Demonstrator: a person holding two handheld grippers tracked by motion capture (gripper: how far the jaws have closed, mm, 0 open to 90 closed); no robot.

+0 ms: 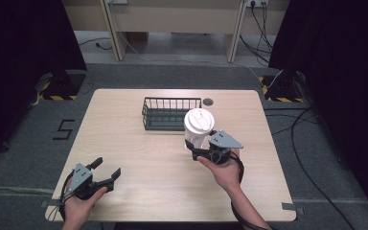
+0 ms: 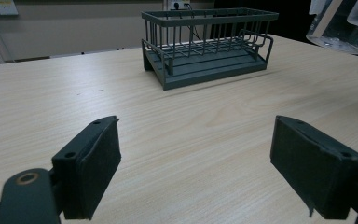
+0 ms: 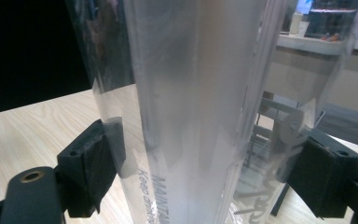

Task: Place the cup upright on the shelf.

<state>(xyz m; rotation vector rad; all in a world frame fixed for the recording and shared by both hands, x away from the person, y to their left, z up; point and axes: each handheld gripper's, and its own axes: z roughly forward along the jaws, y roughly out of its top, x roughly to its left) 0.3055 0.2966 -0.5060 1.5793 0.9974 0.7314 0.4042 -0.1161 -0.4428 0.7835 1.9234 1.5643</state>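
Already upright between the clamping jaws of the right gripper point(image 1: 202, 149), the lidded cup point(image 1: 198, 127) sits just right of the wire basket point(image 1: 170, 114) at frame centre, while the left gripper point(image 1: 106, 171) gapes empty at lower left.

Cup point(image 3: 191, 112) cut off by top and bottom edges in right tool view; lid and base out of frame, printed text near bottom partly legible only. Basket point(image 3: 279, 126) mostly hidden behind cup, blurred through clear wall. In left tool view, cup point(image 2: 340, 23) cropped at top right corner. In high view, cup's lower body hidden by right tool point(image 1: 197, 147). Dark round mark point(image 1: 208, 101) on worktop point(image 1: 139, 182) too small to identify.
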